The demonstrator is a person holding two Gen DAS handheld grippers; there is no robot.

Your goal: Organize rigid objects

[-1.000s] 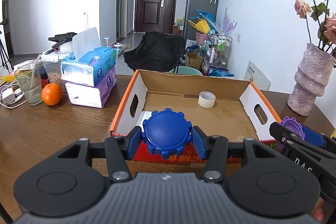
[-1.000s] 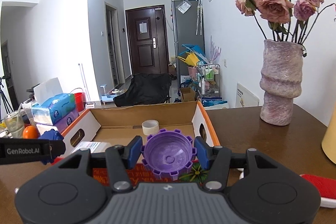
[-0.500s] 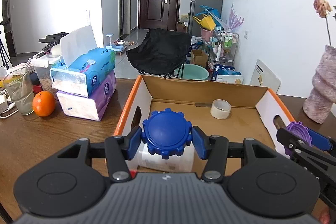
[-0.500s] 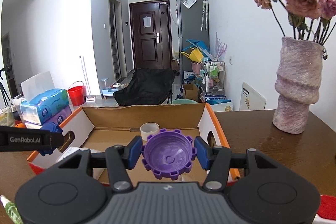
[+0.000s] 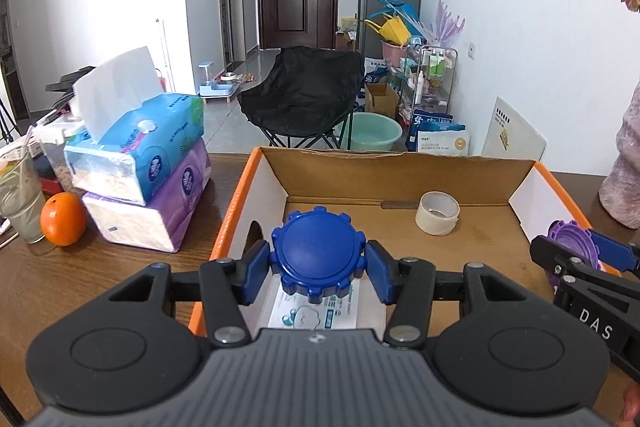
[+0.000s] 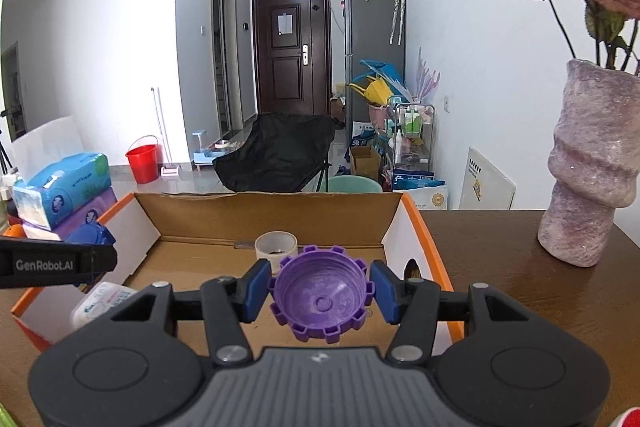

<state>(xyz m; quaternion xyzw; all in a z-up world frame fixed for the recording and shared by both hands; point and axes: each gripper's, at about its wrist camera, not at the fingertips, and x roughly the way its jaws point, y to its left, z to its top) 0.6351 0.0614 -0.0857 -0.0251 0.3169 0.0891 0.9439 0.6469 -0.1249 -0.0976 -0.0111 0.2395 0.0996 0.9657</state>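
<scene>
My left gripper (image 5: 318, 269) is shut on a blue toothed cap (image 5: 318, 257), held over the near left part of an open cardboard box (image 5: 400, 169) with orange edges. My right gripper (image 6: 320, 293) is shut on a purple toothed cap (image 6: 322, 297), hollow side toward the camera, over the box's near right part. In the left wrist view the right gripper (image 5: 576, 253) shows at the right with the purple cap (image 5: 570, 237). In the right wrist view the left gripper (image 6: 86, 245) shows at the left. Inside the box lie a tape roll (image 5: 437, 213) and a white packet (image 5: 316, 309).
Two stacked tissue packs (image 5: 148, 163), an orange (image 5: 63, 219) and a glass (image 5: 20, 199) stand left of the box on the wooden table (image 5: 60, 287). A purple vase (image 6: 588, 171) with dried roses stands to the right. A black chair (image 5: 304, 91) is beyond the table.
Both grippers moved forward and a little down, from before the box's near wall to over its inside. Each keeps its cap.
</scene>
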